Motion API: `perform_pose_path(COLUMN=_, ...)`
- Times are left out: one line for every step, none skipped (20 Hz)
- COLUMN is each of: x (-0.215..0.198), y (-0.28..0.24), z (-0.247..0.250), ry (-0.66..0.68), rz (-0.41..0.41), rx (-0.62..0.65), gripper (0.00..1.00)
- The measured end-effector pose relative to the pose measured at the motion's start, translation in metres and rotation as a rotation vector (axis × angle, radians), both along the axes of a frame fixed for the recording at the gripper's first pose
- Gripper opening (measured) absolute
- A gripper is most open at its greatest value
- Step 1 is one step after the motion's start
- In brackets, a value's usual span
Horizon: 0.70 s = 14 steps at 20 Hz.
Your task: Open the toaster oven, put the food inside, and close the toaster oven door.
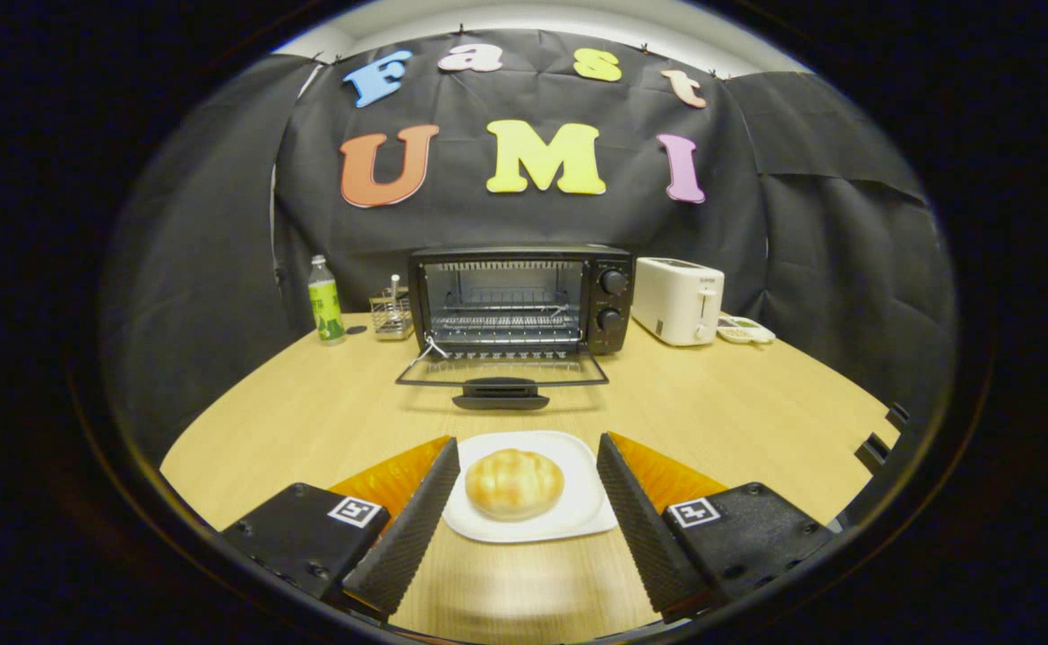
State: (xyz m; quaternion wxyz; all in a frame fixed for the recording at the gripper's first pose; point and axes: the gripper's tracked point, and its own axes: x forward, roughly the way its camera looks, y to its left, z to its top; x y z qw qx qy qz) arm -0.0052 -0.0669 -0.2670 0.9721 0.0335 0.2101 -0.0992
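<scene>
Gripper (pixel 520 488) fingers spread wide, holding nothing. Between them: a round golden bread bun (pixel 514 484) on a white square plate (pixel 578 524), one of each. The plate sits on the light wooden surface (pixel 309 421); its side edges are close to the fingers, but I can't confirm contact.

Beyond the fingers, straight ahead: one black toaster oven (pixel 521 300) with its glass door (pixel 502 376) folded down flat onto the surface, handle (pixel 500 394) towards the gripper. A wire rack (pixel 502 327) is visible inside and the cavity looks empty. Two round knobs (pixel 613 300) on its right panel.

Progress, as I judge it:
- open door: done
- food inside: not done, bun sits well short of the oven
- close door: not done

Next is likely closing on the plate or bun and carrying it over the lowered door onto the rack.

Other items, one each:
- white pop-up toaster (pixel 678 300), just right of the oven
- small white dish (pixel 743 331) beyond the toaster, contents too small to tell
- green-labelled clear bottle (pixel 325 300), well left of the oven
- small wire holder (pixel 391 313) between bottle and oven
</scene>
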Motion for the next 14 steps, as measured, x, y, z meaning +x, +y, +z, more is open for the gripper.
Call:
perform_pose_path(x=0.001, y=0.0, z=-0.007, ry=0.016, rz=0.002, rx=-0.006, gripper=1.0)
perform_pose_path(x=0.002, y=-0.001, z=-0.016, ry=0.029, rz=0.005, rx=-0.007, gripper=1.0)
perform_pose_path(x=0.004, y=0.0, z=-0.023, ry=0.043, rz=0.009, rx=-0.007, gripper=1.0)
perform_pose_path(x=0.005, y=0.0, z=-0.03, ry=0.057, rz=0.011, rx=-0.007, gripper=1.0)
perform_pose_path(x=0.007, y=0.0, z=-0.036, ry=0.072, rz=0.015, rx=-0.007, gripper=1.0)
perform_pose_path(x=0.008, y=0.001, z=-0.041, ry=0.084, rz=0.018, rx=-0.007, gripper=1.0)
perform_pose_path(x=0.01, y=0.001, z=-0.046, ry=0.094, rz=0.022, rx=-0.005, gripper=1.0)
perform_pose_path(x=0.012, y=0.002, z=-0.048, ry=0.092, rz=0.026, rx=0.0, gripper=1.0)
perform_pose_path(x=0.014, y=0.003, z=-0.048, ry=0.085, rz=0.026, rx=0.007, gripper=1.0)
perform_pose_path(x=0.015, y=0.003, z=-0.049, ry=0.085, rz=0.029, rx=0.011, gripper=1.0)
perform_pose_path(x=0.015, y=0.003, z=-0.051, ry=0.094, rz=0.034, rx=0.016, gripper=1.0)
perform_pose_path(x=0.015, y=0.005, z=-0.053, ry=0.097, rz=0.043, rx=0.025, gripper=1.0)
perform_pose_path(x=0.016, y=0.007, z=-0.054, ry=0.099, rz=0.05, rx=0.032, gripper=1.0)
perform_pose_path(x=0.016, y=0.008, z=-0.056, ry=0.108, rz=0.056, rx=0.038, gripper=1.0)
